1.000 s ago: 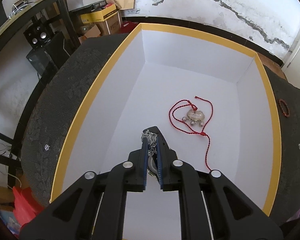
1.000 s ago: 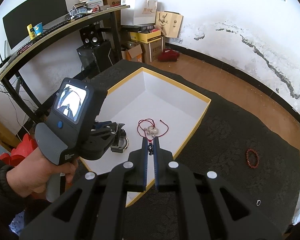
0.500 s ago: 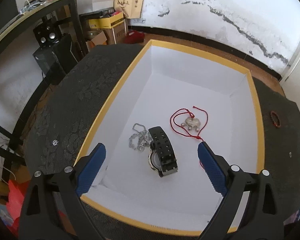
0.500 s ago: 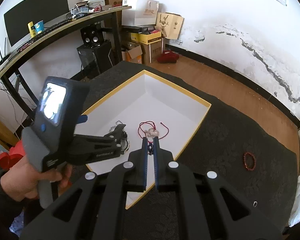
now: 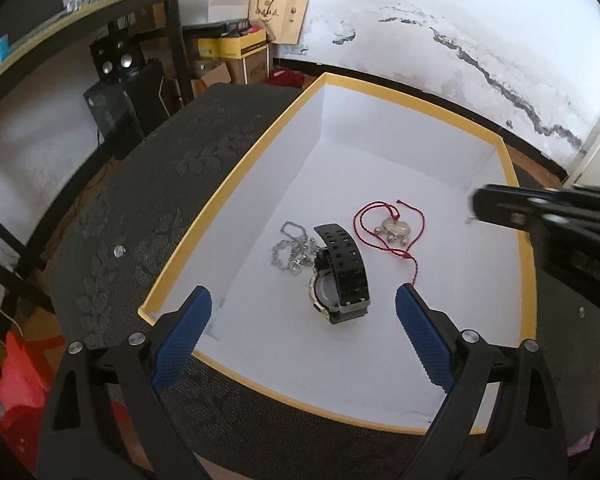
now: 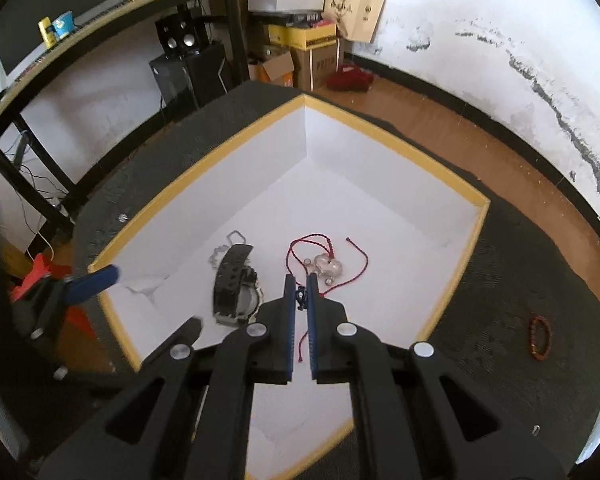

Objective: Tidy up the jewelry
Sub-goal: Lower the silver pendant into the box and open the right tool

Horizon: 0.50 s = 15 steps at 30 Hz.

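Holding: my left gripper [image 5: 302,300] wide apart above the near end of the box [image 5: 228,184], nothing between its blue pads [image 5: 180,340].
Right gripper: [image 6: 300,284] nearly closed, pinching a small dark blue item [image 6: 300,295] between its tips; too small for me to say what it is.
Watch: black watch [image 5: 342,280] lies on its side on the white floor of the box, strap arching up, face toward me.
Chain: silver chain [image 5: 290,250] in a loose heap, touching the watch on its left.
Red cord: red cord necklace [image 5: 392,226] with a pale pendant and little bells, just right of the watch, on the box floor.
Box: white inside, yellow rim, sitting on a dark patterned mat [image 6: 520,280].
Outside the box: a reddish bead bracelet [image 6: 540,338] lies on the mat, well apart to my right.
Also on the mat: a small ring [image 5: 119,251] left of the box.
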{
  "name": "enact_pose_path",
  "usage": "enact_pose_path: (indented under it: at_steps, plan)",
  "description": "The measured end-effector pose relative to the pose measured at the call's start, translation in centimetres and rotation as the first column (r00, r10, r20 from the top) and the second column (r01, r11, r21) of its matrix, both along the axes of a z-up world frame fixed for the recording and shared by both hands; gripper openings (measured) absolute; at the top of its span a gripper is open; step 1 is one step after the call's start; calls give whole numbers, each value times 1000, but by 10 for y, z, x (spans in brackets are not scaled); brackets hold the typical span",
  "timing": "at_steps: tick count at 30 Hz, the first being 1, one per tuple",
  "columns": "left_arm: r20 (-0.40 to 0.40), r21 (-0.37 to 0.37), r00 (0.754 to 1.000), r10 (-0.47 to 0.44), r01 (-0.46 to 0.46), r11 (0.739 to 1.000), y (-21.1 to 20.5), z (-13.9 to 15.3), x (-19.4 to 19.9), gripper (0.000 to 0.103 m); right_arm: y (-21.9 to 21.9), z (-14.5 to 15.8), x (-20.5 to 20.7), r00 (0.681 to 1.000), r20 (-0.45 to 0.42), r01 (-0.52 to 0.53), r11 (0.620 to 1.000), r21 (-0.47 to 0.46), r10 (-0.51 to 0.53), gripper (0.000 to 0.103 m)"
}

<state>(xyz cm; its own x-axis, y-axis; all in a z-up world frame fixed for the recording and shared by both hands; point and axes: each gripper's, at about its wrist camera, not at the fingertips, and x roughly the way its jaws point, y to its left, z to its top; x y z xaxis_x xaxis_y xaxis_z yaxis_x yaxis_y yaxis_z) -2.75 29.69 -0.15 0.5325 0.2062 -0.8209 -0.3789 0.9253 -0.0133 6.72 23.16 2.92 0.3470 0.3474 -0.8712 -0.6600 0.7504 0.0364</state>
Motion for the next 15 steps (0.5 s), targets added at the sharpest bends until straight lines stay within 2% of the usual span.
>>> enact_pose_path:
  at_steps: [4, 8, 15]
  plan:
    - [4, -42, 1000, 14, -13, 999, 5, -2, 3, 91, 11, -19, 19, 999, -43, 5, 1000, -25, -6, 6]
    - [1, -24, 1000, -5, 5, 1000, 1, -4, 7, 91, 19, -38, 35, 997, -80, 9, 998, -64, -14, 6]
    - [-21, -35, 1000, -8, 8, 999, -1, -11, 8, 91, 36, -64, 50, 991, -129, 8, 992, -128, -24, 6]
